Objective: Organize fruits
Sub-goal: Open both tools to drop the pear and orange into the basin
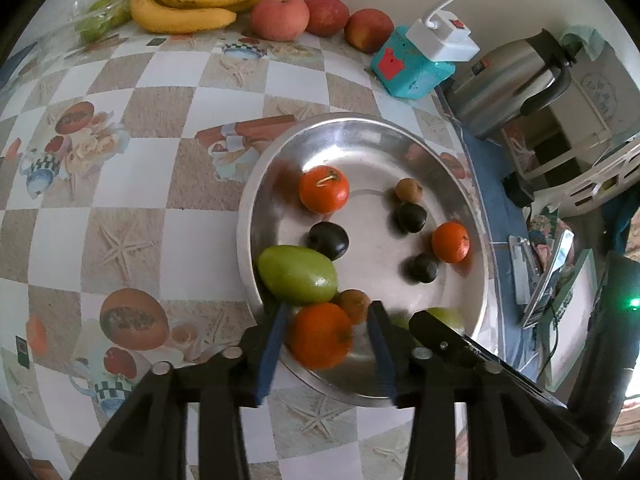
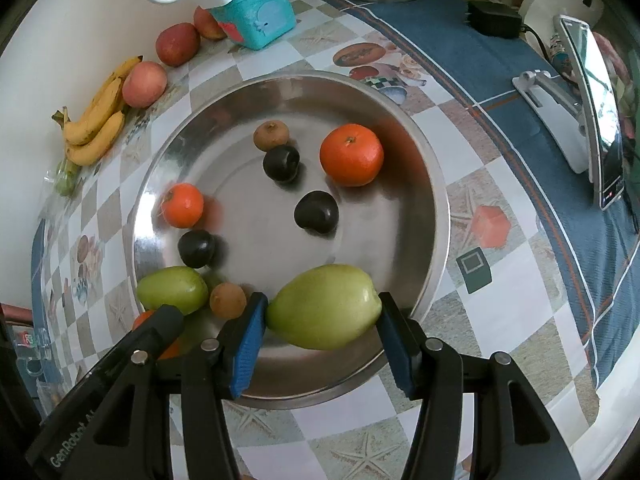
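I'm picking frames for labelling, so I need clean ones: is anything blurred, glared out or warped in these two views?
Left wrist view: the orange between the left hand-held gripper fingers is motion-smeared; fruit further in stays sharp. Right wrist view: crisp, the green fruit in the right hand-held gripper well defined. Both: soft glare on the metal bowl, and fisheye bending of the checked tablecloth.

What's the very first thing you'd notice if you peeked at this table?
The big shiny metal bowl in the middle, dotted with bright oranges, dark plums and green fruit. At its near edge the right tool squeezes a large green mango. Yellow bananas and red apples line the wall behind.
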`<state>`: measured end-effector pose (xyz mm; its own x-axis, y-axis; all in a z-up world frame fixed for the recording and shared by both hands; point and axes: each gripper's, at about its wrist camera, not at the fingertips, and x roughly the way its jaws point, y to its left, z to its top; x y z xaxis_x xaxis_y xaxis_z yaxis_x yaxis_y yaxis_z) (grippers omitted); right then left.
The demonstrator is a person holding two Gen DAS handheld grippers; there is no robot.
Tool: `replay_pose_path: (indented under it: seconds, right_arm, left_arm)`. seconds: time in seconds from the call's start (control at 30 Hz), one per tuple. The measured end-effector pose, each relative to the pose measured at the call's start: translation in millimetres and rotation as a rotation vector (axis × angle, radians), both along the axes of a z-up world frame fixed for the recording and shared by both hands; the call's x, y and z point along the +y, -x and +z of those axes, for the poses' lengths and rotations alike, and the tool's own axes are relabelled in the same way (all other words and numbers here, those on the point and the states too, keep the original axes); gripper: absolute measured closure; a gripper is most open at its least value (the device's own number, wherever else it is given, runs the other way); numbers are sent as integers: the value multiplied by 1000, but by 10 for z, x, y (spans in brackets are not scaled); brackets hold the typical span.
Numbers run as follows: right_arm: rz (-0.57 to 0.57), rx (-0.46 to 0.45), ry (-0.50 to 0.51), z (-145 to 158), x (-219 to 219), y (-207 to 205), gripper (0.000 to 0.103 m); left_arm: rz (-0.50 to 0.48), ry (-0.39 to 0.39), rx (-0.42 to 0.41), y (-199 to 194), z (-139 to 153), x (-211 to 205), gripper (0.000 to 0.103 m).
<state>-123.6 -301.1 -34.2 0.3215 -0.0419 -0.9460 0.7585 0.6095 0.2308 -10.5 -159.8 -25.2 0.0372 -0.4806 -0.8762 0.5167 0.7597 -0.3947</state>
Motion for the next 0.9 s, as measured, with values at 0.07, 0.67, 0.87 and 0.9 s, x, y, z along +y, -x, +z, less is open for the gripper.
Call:
replay_pose_path:
  seconds: [0.07, 0.67, 0.87, 0.9]
  right_arm:
    - [-11, -6, 7, 21, -8, 22, 46]
    - [18, -30, 36, 62, 23, -1, 36]
    - [66, -15, 98, 67, 137, -64, 25]
    - [75, -14, 113, 70, 166, -77, 16]
  left_arm:
    - [5, 5, 1, -1, 25, 9, 45]
    - [167, -182, -192, -206, 170, 390, 17]
    - [252, -357, -370, -315, 162, 656, 0]
    - [258, -369, -383, -327, 156, 705, 0]
